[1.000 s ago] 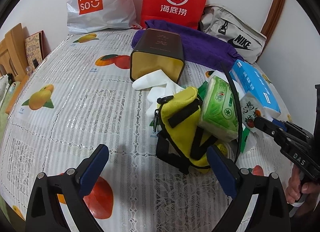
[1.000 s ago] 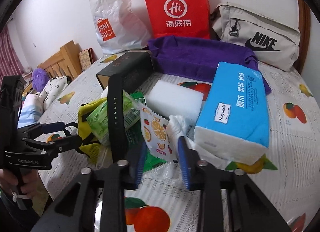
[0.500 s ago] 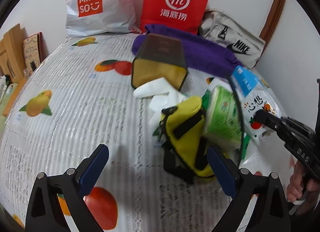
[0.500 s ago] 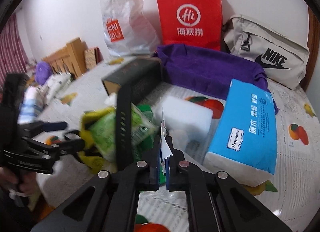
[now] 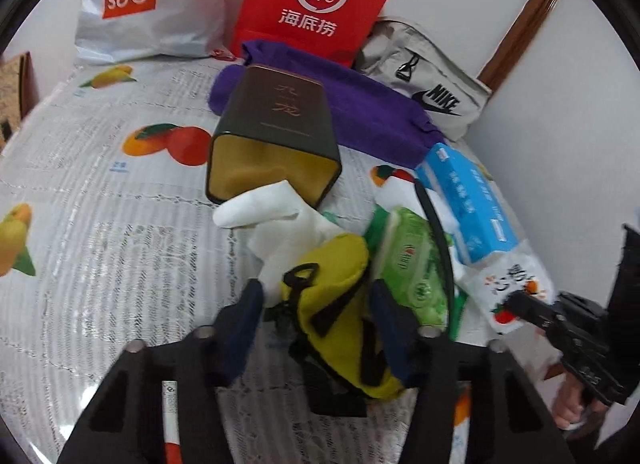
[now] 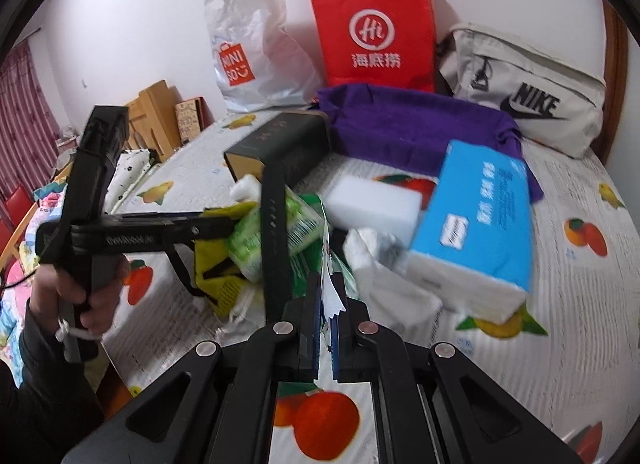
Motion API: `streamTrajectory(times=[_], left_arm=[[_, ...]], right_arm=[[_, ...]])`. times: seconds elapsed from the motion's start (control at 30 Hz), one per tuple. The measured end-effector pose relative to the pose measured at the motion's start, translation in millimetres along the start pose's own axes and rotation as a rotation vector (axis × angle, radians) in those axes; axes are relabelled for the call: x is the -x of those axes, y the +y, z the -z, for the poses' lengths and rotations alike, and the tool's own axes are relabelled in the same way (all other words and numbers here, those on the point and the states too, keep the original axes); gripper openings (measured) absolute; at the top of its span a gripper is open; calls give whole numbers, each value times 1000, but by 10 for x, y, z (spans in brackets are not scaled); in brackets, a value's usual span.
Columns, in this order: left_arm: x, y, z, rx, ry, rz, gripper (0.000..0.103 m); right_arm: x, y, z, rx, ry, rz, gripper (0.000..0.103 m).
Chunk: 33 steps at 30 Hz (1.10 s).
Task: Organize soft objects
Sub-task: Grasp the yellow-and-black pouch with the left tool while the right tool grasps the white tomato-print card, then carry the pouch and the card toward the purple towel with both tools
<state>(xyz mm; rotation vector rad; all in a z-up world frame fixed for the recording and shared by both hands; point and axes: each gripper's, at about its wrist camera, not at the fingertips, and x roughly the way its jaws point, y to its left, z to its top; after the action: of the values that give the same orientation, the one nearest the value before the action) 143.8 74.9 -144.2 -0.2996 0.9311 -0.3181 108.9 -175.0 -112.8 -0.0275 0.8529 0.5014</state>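
A yellow pouch with black straps lies on the fruit-print tablecloth. It sits between the fingers of my left gripper, whose jaws are closing. The right pad is against the pouch and the left pad looks slightly apart from it. My right gripper is shut on the edge of a white fruit-print packet, which it holds above the table; the left wrist view shows that packet at the right. A green wipes pack and a blue tissue pack lie beside the pouch.
A dark tin box lies on its side with its mouth toward me and white cloth in front of it. Behind it are a purple towel, a red paper bag, a Miniso bag and a Nike bag. A white block lies near the tissue pack.
My left gripper moved forward over the yellow pouch and its wide jaws narrowed around it. My right gripper shut on the fruit-print packet and lifted it a little.
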Motion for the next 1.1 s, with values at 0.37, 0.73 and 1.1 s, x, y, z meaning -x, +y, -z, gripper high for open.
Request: streamTrajectory(times=[0.37,0.73,1.1], left_arm=[[266,25,56,-27,-33,-52,27],[659,199,252,16,-70,-180,27],[635,243,332,60,-68,-162,27]], right_arm=[[110,-114,34,-27,-2,52,4],[168,-342,308,-85,45,153,4],[228,-392,403,-120,37,154,4]])
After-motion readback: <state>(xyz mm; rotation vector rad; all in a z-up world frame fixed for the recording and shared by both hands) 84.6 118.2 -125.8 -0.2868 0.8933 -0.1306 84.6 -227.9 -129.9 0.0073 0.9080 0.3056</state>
